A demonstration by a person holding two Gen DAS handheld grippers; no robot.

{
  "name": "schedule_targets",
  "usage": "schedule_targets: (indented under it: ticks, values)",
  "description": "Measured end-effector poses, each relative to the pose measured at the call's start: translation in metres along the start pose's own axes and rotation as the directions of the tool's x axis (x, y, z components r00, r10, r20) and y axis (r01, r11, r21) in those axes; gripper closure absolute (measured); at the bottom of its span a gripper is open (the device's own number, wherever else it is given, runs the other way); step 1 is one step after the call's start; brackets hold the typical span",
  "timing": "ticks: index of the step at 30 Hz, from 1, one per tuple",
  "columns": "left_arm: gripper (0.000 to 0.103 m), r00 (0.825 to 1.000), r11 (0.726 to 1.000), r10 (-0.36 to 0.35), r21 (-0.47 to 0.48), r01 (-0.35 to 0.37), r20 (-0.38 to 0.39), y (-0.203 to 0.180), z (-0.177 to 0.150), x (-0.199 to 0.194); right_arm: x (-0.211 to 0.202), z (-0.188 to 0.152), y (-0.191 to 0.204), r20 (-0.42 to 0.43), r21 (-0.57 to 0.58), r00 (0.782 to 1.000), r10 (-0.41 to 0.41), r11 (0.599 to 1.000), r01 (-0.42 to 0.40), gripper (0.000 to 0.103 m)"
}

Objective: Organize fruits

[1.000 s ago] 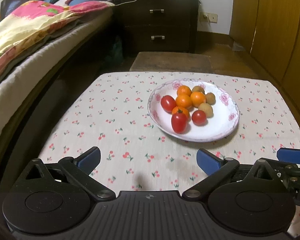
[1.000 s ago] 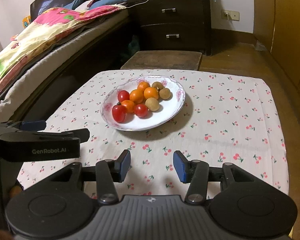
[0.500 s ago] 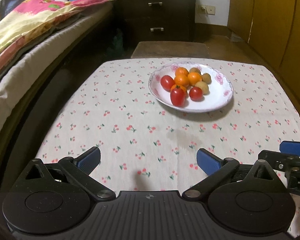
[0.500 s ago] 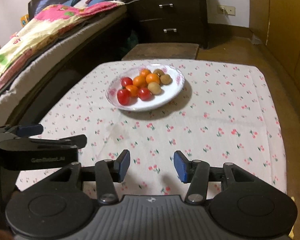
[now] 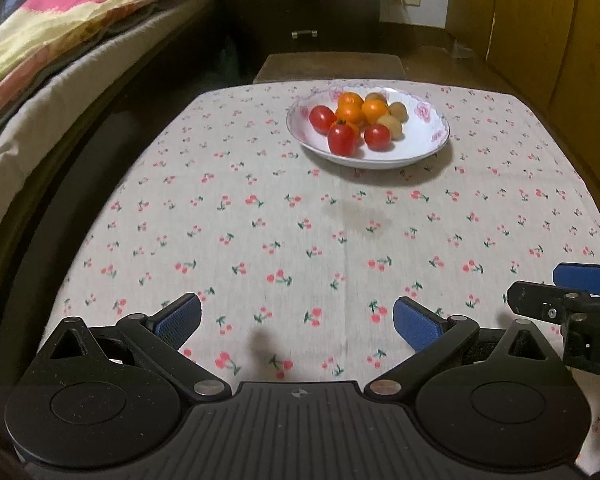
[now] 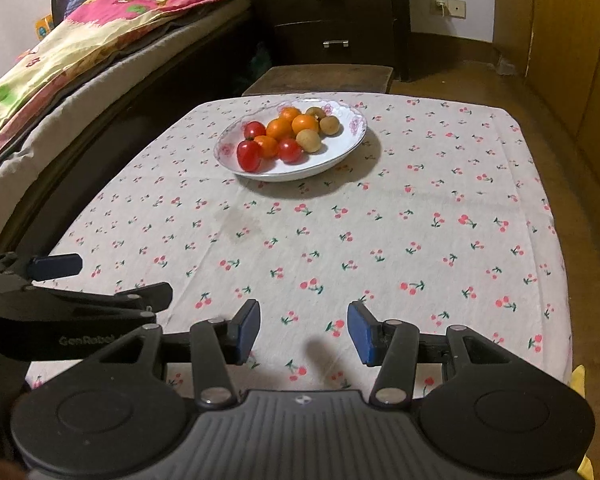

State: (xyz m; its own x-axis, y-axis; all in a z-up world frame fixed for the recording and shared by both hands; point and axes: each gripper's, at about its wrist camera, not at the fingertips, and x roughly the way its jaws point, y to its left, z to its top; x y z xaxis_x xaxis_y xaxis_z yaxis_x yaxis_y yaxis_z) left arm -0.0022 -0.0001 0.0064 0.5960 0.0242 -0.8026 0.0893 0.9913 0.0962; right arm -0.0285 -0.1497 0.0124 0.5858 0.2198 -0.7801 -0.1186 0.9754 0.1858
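All the fruit lies heaped in the bowl near the table's far edge, so the sorting looks done, or not begun; I cannot tell which. Both the left gripper and right gripper hang over the near edge, jaws spread wide and empty. Any next pick calls for a long reach forward to the bowl.

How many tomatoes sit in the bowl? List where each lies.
3 tomatoes in the bowl: one at the near-left rim, one behind it, one nearer the centre. Others may hide under the pile.
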Motion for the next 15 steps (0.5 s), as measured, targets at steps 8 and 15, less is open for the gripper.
schedule_targets:
  ticks: [8,15]
  values:
    - [0.0,1.0,1.0,0.017,0.004,-0.017,-0.011,-0.001,-0.007,-0.002,-0.002,-0.01,0.006,-0.018,-0.008,1.0,0.006,1.0,-0.006,0.054]
    - [0.0,1.0,1.0,0.011,0.013,-0.011,-0.012,-0.003,-0.01,-0.003,-0.002,-0.013,0.008,-0.023,-0.01,1.0,0.004,1.0,-0.004,0.054]
